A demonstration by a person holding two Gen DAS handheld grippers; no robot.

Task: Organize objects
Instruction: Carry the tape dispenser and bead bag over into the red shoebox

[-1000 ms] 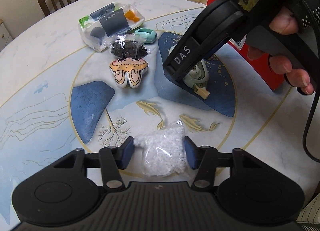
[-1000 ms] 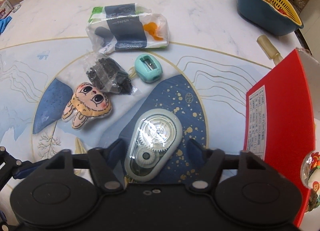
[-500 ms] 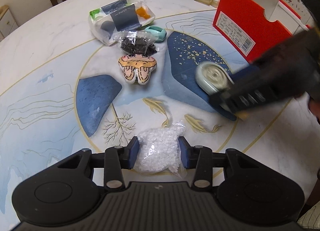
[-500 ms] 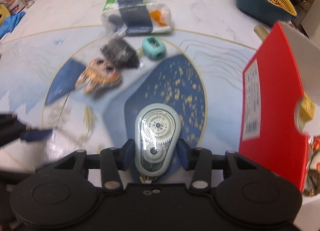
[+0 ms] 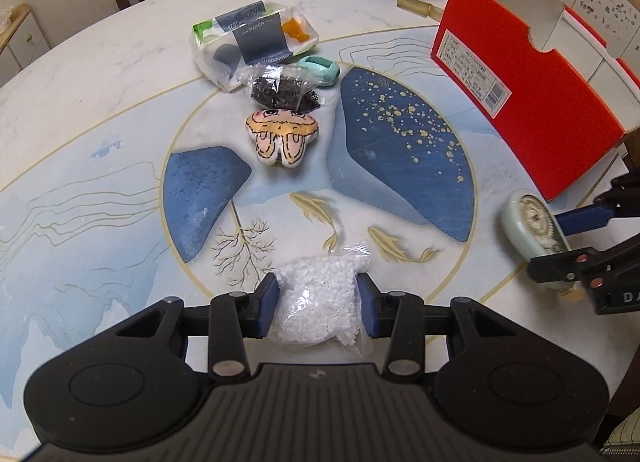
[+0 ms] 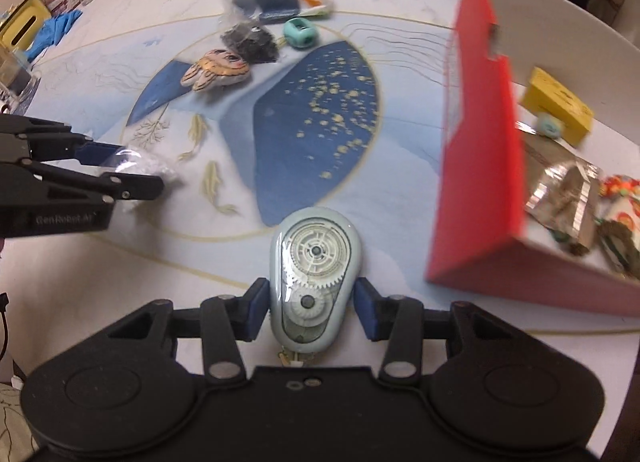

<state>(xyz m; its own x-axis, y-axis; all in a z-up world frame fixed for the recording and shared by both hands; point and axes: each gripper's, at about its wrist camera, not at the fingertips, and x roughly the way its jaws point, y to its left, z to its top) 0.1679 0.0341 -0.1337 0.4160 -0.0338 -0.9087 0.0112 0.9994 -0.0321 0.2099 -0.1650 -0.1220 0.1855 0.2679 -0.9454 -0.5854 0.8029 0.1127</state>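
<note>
My left tool (image 5: 318,304) is clamped on the bag of white beads (image 5: 316,302), low over the bench (image 5: 100,102) near its front edge. I judge the bag light and soft; the loose film is slippery, so the pads belong on the bulging middle, where they sit now, not on the film's corners.

Further back in the middle lie the flat rabbit plush (image 5: 282,136), a bag of dark bits (image 5: 282,84), the tissue pack (image 5: 252,42) and the teal sharpener (image 5: 320,69), all apart from my tools.

My right tool (image 6: 310,308) grips the correction tape roller (image 6: 314,270) across its narrow waist, above the bench just left of the box. Its shell looks hard and smooth, likely light, so the waist is the sound place.

The red box (image 6: 476,166) stands open at the right; inside I see a yellow carton (image 6: 558,104), a foil packet (image 6: 564,190) and blurred colourful items I cannot identify.
</note>
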